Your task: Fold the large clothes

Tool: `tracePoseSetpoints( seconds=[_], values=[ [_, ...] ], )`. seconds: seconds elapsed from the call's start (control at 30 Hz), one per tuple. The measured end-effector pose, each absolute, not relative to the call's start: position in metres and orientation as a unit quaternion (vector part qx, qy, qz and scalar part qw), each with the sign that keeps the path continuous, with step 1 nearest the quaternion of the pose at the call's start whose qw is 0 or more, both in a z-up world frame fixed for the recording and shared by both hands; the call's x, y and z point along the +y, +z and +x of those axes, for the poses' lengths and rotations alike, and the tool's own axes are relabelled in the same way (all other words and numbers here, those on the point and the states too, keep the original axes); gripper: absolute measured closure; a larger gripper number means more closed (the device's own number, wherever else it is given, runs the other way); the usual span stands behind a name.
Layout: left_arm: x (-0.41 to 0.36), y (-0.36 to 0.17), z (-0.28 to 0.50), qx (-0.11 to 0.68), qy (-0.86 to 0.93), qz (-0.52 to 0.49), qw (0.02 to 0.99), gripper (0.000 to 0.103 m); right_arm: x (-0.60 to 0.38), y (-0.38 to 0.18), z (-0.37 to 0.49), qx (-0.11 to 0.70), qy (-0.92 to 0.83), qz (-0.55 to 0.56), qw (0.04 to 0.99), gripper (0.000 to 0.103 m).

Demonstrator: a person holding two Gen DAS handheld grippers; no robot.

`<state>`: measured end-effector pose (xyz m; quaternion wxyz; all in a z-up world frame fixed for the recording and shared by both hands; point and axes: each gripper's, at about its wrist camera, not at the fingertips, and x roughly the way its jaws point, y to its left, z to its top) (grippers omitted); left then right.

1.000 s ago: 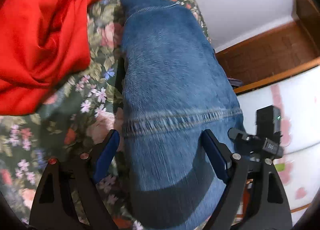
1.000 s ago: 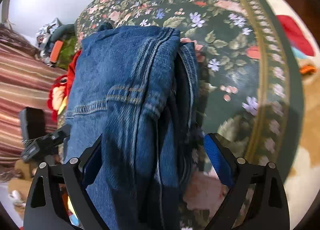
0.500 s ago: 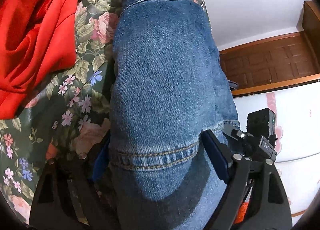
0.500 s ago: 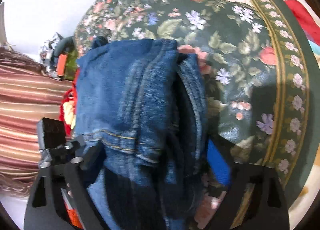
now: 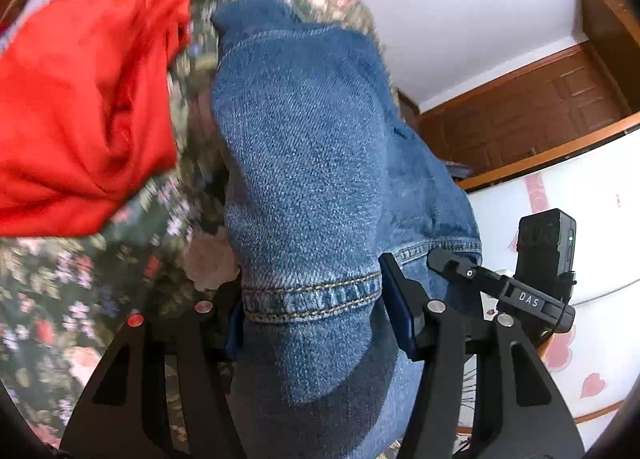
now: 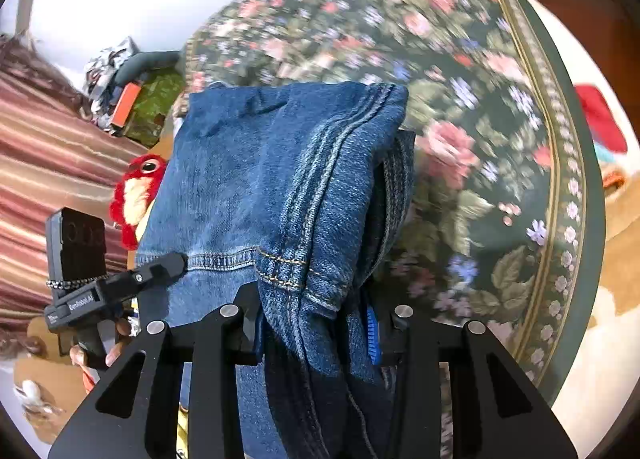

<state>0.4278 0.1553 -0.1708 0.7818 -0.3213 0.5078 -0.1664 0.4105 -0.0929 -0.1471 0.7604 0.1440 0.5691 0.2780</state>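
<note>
Lengthwise, jeans (image 5: 312, 163) pointing away.

The jeans (image 5: 304, 179) lie on the bedspread (image 5: 80, 279), and the cloth (image 5: 80, 107) lies on the bedspread left of the jeans in the left wrist view. The left gripper (image 5: 312, 315) has the near hem of the jeans between its fingers (image 5: 400, 315), with the right gripper (image 5: 500, 291) just right of the jeans. In the right wrist view the right gripper (image 6: 312, 323) has the near edge of the jeans (image 6: 260, 179) between its fingers, the left gripper (image 6: 120, 287) touches the jeans at their left, and a plush toy (image 6: 136, 195) sits left of the jeans, partly behind them.
</note>
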Motion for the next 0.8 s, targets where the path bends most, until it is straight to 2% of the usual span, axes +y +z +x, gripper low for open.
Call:
tracePoseSetpoints(
  seconds=[0.23, 0.43, 0.6, 0.8],
  values=[
    [0.213, -0.107, 0.397, 0.445, -0.169, -0.308, 0.824, 0.045, -0.031, -0.096, 0.419, 0.521, 0.311, 0.128, 0.784, 0.070],
    [0.283, -0.080, 0.384, 0.405, -0.140, -0.318, 0.846, 0.045, 0.033, -0.083, 0.439, 0.499, 0.343, 0.119, 0.787, 0.070],
    [0.326, -0.089, 0.401, 0.395, -0.109, -0.325, 0.853, 0.045, 0.084, -0.096, 0.459, 0.499, 0.362, 0.117, 0.778, 0.070],
    [0.372, -0.136, 0.439, 0.415, -0.058, -0.338, 0.843, 0.045, 0.140, -0.138, 0.492, 0.522, 0.355, 0.095, 0.770, 0.070]
  ],
)
